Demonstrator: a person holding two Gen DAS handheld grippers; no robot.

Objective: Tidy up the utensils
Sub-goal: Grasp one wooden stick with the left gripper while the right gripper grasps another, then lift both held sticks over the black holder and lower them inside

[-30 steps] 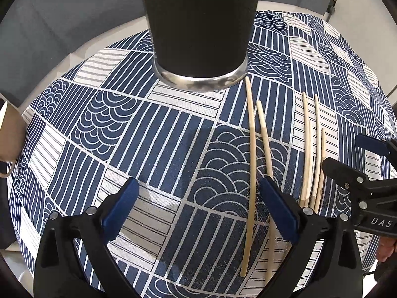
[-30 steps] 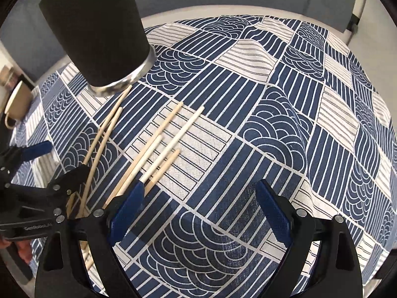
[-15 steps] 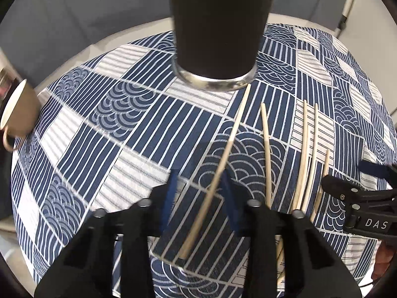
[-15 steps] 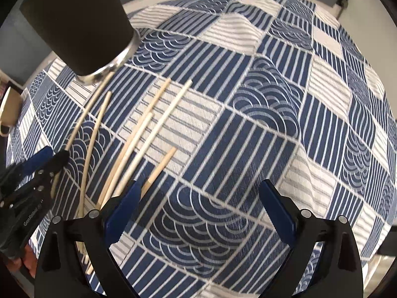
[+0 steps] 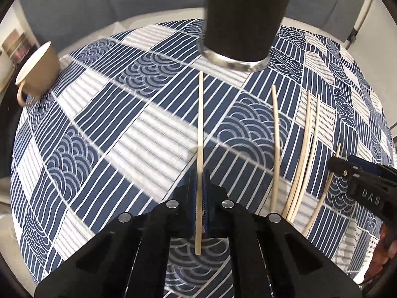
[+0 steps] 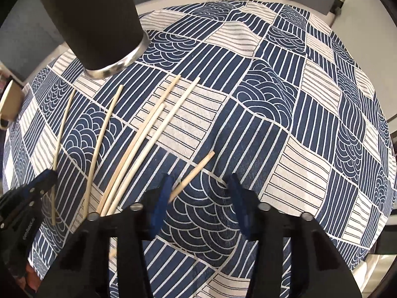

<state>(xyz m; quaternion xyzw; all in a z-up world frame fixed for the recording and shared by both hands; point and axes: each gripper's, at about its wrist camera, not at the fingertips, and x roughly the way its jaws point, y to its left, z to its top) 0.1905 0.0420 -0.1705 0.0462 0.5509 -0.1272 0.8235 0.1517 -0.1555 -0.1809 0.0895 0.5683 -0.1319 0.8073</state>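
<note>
My left gripper [image 5: 199, 193] is shut on one pale wooden chopstick [image 5: 200, 124], which points up toward the black cup [image 5: 243, 12]. Several more chopsticks [image 5: 304, 159] lie to its right on the patterned cloth. In the right wrist view my right gripper [image 6: 199, 198] has its jaws closing around a short chopstick [image 6: 196, 171]. That stick's lower end sits by the left pad [image 6: 161, 203], and the pads do not press on it. The left gripper [image 6: 29, 193] shows at the left edge of the same view with its held chopstick [image 6: 62, 129].
A beige mug [image 5: 37, 72] stands at the table's far left edge. The black cup [image 6: 94, 19] with a metal base stands behind the chopsticks [image 6: 148, 144]. A blue and white tablecloth [image 6: 285, 124] covers the round table, with a grey wall behind.
The left gripper's jaws closed on one chopstick and carried it left, away from the others. The right gripper's jaws narrowed around the short chopstick.
</note>
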